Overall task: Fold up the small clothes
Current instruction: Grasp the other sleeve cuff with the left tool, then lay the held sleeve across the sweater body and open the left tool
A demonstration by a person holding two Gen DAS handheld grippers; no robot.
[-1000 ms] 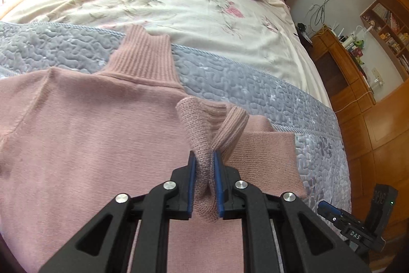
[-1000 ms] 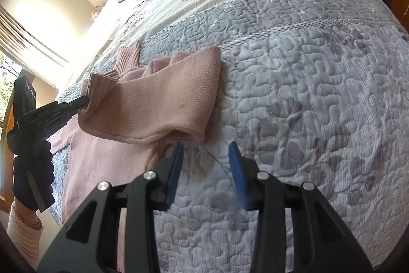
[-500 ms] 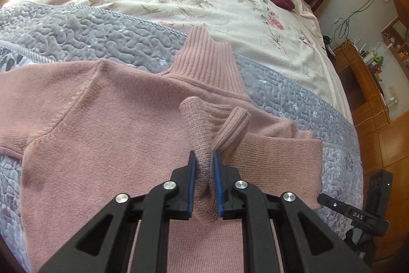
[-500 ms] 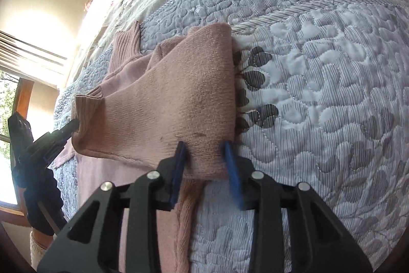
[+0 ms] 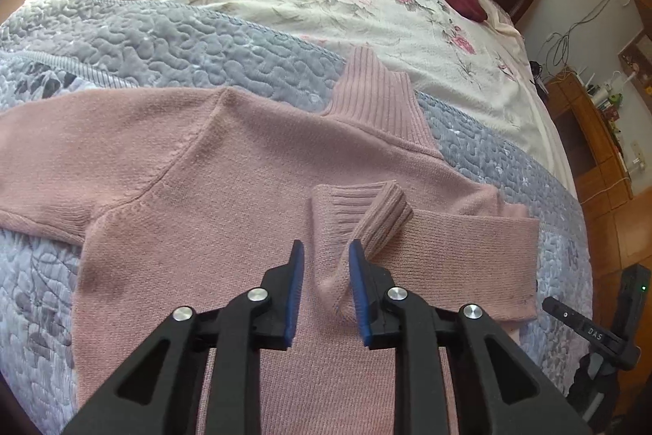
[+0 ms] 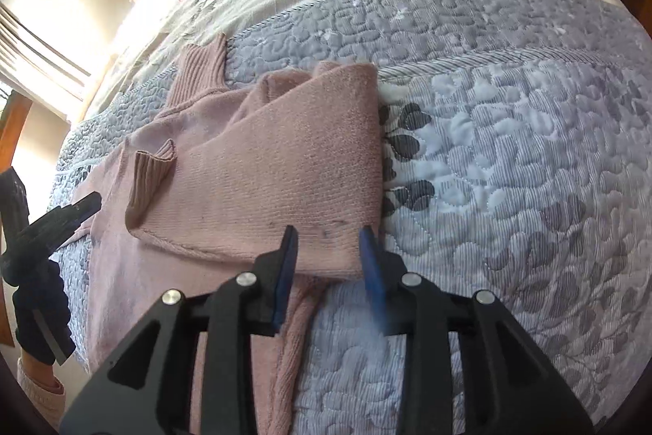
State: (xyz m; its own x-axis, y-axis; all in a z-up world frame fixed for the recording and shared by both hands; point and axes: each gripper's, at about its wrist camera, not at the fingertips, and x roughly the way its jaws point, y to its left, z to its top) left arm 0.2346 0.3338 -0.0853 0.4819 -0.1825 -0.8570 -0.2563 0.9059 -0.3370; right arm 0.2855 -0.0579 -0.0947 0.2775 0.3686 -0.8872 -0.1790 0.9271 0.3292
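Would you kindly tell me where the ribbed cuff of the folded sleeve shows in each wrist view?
Left wrist view: the ribbed cuff lies at centre, just beyond the open left tool.
Right wrist view: it sits left of centre, curled upward.
Shared landmark: the ribbed turtleneck collar.

Both tools match: the left gripper [image 5: 324, 290] and right gripper [image 6: 328, 274] are matte black, each with triangular cut-out arms, four round silver screws across the knuckles and flat blue pads lining the fingers' inner faces. The right gripper's side carries white "DAS" lettering and a green light
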